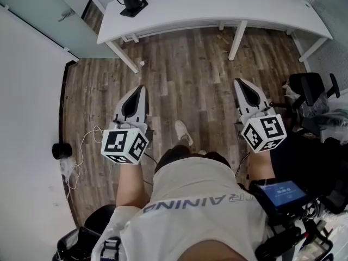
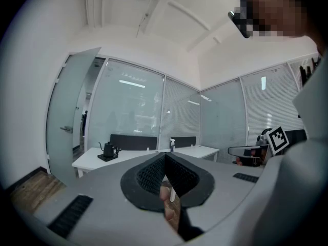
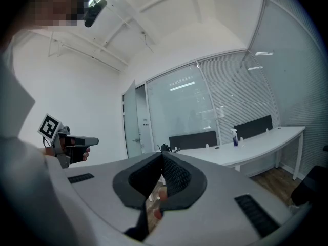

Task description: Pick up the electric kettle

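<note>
- Ahead, wooden floor [image 1: 185,75] lies before the white table [image 1: 217,10]; an office chair [image 1: 312,88] stands right.
- Black gooseneck electric kettle [image 1: 133,3] sits at the table's left end.
- Left gripper [image 1: 141,88], right gripper [image 1: 239,82]: jaws closed together, holding nothing.

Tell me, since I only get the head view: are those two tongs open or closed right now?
Observer: The left gripper view shows the left tongs shut, with nothing between them.
Operator: And the other pair?
Observer: The right gripper view shows the right tongs shut and empty as well.
Operator: What's behind the kettle?
Observer: The kettle sits on a white desk, and a tall glass wall rises right behind it.
</note>
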Available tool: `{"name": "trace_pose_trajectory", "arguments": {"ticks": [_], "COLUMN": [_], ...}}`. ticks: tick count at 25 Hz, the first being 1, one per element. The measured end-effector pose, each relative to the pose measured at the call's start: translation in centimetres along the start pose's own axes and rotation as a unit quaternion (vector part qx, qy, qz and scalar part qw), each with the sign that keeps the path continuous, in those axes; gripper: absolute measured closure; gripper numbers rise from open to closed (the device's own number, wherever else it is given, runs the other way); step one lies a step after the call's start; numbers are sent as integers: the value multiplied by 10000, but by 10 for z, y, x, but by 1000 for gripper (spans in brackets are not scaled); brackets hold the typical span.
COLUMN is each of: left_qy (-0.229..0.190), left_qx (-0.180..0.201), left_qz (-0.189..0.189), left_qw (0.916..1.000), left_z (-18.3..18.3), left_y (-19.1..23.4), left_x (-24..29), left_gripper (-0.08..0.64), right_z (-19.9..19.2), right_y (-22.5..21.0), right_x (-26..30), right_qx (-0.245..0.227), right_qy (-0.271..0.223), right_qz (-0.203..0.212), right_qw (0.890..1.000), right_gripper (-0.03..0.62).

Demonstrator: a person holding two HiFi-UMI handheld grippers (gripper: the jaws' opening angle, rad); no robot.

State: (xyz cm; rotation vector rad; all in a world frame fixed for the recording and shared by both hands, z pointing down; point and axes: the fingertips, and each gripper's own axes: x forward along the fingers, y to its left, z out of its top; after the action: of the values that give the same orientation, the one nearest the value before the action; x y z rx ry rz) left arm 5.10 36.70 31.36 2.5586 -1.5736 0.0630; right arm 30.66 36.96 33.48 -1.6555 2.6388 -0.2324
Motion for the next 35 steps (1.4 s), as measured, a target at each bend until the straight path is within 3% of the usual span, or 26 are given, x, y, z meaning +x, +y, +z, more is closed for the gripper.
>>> {"name": "trace_pose_trajectory", "arguments": {"ticks": [10,18,24,35], "left_qy": [-111,74,17,-189], "left_qx": [-242,-281,-248,-213], "left_qz": [-551,-179,-5,214], "left_qw": [9981,9994,9997,9994], "left_z": [5,5,19,32], "left_y": [25,120,194,243], "left_x": [126,205,235,271], "left_gripper": [543,543,543,543], "right_z": [12,21,16,31], "right_y": [-58,-80,-62,-60], "right_x": [65,196,281,372], "right_qx": [-354,-424,-311,-519], "right_qy": [242,341,279,310], "right_qz": [-406,-270,-99,141], "right_qw": [9983,9982,9991,9981], "right_gripper": [580,581,581,580]}}
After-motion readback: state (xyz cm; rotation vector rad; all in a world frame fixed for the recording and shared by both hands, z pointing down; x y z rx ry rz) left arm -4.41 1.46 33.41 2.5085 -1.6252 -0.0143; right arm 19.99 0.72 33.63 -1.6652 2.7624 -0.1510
